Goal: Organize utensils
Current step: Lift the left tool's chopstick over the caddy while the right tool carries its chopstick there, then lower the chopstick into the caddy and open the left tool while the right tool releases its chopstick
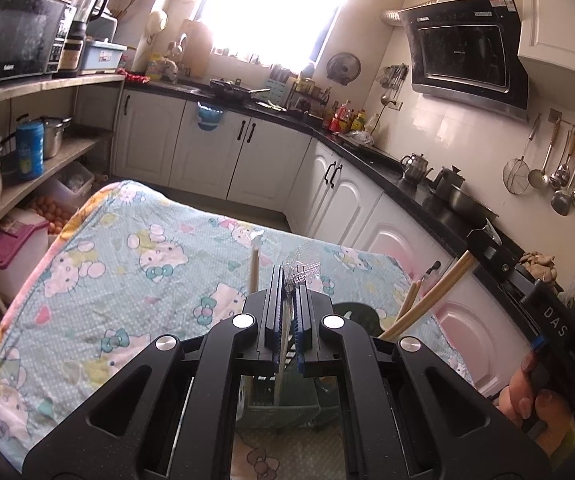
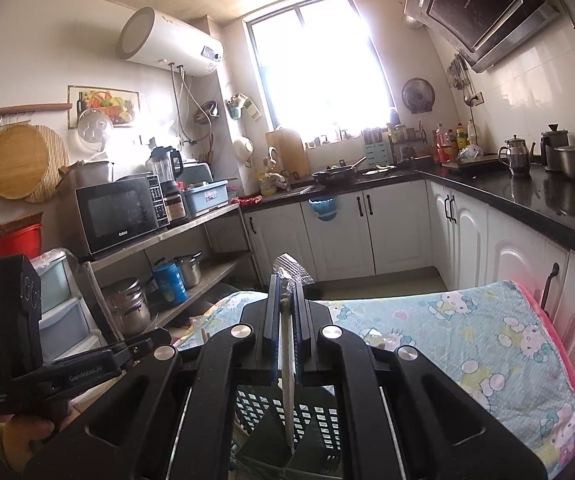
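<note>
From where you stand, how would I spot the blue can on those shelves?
Find the black microwave on the top of the metal shelf rack left of the window. On the shelf below stands the blue can, upright beside a lidded steel pot. It is the only blue thing among the silver pots there.

Left gripper (image 1: pixel 290 280) clamped on clear-wrapped utensil (image 1: pixel 301 270), above Hello Kitty tablecloth (image 1: pixel 135 256). Wooden chopsticks (image 1: pixel 427 300) upright at right; holder obscured.
</note>
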`<action>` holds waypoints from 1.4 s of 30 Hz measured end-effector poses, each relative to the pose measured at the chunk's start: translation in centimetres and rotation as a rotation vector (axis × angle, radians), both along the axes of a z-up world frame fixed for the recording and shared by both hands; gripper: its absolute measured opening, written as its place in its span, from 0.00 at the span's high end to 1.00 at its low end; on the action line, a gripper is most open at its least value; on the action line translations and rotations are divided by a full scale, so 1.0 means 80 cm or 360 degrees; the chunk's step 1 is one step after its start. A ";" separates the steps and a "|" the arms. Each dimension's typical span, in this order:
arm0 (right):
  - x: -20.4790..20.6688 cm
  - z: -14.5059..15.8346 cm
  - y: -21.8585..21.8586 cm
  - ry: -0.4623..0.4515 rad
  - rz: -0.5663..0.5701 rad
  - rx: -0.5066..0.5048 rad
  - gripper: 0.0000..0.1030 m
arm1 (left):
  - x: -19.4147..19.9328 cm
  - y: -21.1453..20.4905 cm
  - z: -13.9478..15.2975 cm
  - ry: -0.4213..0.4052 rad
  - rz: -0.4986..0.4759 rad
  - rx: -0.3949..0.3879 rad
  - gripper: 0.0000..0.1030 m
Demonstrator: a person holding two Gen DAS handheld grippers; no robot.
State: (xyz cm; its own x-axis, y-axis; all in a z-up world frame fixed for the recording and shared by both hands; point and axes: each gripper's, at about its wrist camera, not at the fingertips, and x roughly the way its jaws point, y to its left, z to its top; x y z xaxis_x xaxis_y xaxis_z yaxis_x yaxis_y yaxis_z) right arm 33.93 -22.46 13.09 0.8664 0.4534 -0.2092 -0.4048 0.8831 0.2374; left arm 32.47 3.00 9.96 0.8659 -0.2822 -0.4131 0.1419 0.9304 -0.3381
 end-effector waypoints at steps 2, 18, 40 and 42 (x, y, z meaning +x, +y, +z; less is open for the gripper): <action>0.001 -0.006 0.002 0.0012 -0.0001 0.0000 0.94 | -0.001 0.001 -0.006 0.0014 0.0001 0.0000 0.99; 0.006 -0.047 0.009 0.0084 -0.0013 0.0041 0.94 | -0.015 0.004 -0.023 0.0028 0.0014 0.0043 0.99; -0.017 -0.069 -0.013 0.0290 0.0012 -0.0021 0.72 | -0.034 0.029 -0.035 0.0101 0.0053 -0.0017 0.86; -0.019 -0.068 -0.011 0.0304 0.0020 -0.0034 0.69 | -0.036 0.029 -0.035 0.0105 0.0052 -0.0015 0.81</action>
State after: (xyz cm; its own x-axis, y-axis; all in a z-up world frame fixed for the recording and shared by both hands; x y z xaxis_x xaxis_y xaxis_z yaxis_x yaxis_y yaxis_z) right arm 32.40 -23.37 7.63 0.8043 0.4578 -0.3787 -0.3654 0.8838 0.2923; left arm 29.57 5.35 7.14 0.8458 -0.2583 -0.4669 0.0884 0.9308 -0.3547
